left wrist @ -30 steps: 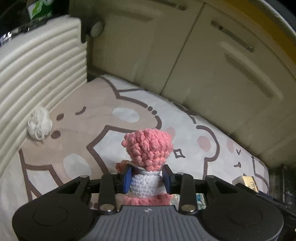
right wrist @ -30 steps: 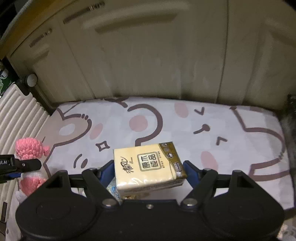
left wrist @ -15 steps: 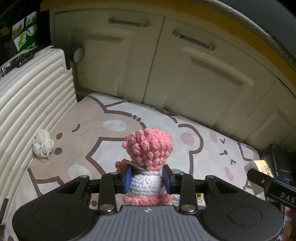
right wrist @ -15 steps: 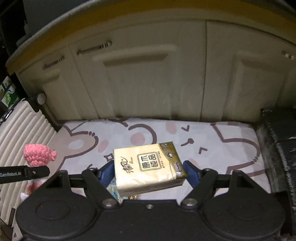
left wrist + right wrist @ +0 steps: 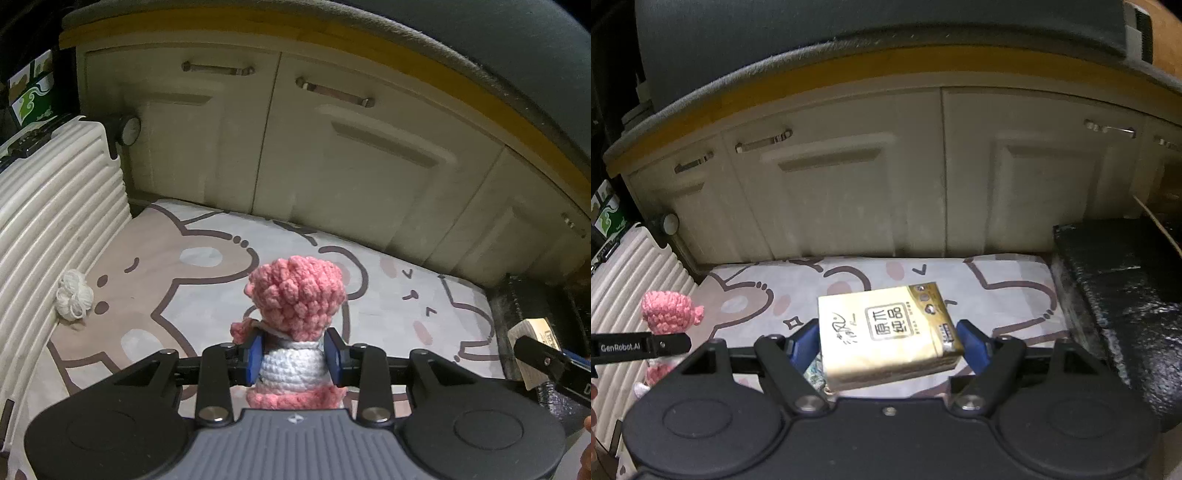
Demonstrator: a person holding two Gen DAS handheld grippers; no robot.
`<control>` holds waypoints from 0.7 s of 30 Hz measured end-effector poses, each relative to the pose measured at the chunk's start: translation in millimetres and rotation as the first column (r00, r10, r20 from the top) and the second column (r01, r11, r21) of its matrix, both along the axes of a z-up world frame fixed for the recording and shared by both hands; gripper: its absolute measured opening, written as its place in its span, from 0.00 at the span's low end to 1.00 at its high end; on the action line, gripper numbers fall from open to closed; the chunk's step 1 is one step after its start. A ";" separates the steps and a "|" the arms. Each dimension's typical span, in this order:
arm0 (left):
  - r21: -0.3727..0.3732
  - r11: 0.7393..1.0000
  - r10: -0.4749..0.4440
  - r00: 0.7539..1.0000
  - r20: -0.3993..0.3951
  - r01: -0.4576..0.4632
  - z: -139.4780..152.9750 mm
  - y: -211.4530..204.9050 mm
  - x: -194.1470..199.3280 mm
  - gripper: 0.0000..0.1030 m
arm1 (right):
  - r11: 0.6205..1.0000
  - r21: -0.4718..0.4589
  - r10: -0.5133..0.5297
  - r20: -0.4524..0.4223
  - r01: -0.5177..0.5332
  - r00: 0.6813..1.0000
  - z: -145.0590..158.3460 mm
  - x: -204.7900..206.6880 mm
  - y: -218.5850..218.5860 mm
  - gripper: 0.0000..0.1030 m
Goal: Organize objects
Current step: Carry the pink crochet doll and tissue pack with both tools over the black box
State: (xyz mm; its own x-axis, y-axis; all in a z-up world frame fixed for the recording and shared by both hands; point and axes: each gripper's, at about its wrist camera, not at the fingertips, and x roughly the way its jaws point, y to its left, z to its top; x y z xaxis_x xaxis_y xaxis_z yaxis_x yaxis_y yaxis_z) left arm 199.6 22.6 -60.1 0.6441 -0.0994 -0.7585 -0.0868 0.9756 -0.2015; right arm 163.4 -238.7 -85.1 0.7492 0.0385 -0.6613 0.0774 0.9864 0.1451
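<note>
L gripper (image 5: 294, 356) was clenched on the doll (image 5: 295, 295), fingers (image 5: 255, 354) at its white waist, held above the mat (image 5: 207, 258). R gripper (image 5: 886, 345) grasped the tissue pack (image 5: 886, 332) w/ both fingers, also above mat. Yarn ball (image 5: 74, 299) lay at mat's left edge against the ribbed case (image 5: 55, 206). Cabinets (image 5: 332, 166) bounded the far edge, a black block (image 5: 1119, 288) the right.

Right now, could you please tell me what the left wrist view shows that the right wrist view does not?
Only the left wrist view shows the small white yarn ball lying on the mat beside the ribbed white case.

Only the right wrist view shows the printed top of the tissue pack clamped in the right hand-held gripper, and the whole black block at the mat's right end.

Both show the pink crochet doll held in the left hand-held gripper, the bear-print mat and the cream cabinet doors.
</note>
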 end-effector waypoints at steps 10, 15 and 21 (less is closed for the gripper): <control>-0.065 0.996 -0.067 0.997 0.026 0.069 12.2 -32.3 -9.6 0.35 | 0.999 0.006 -0.040 0.021 0.040 0.999 13.5 -25.6 -31.8 0.76; -0.087 0.988 -0.122 0.992 0.031 0.124 13.5 -60.2 -10.1 0.35 | 0.997 0.013 -0.076 0.020 0.075 0.997 15.0 -37.4 -56.3 0.76; -0.157 0.966 -0.203 0.979 0.019 0.203 7.4 -100.9 -9.4 0.35 | 0.992 0.009 -0.125 0.009 0.125 0.992 11.6 -49.2 -83.8 0.76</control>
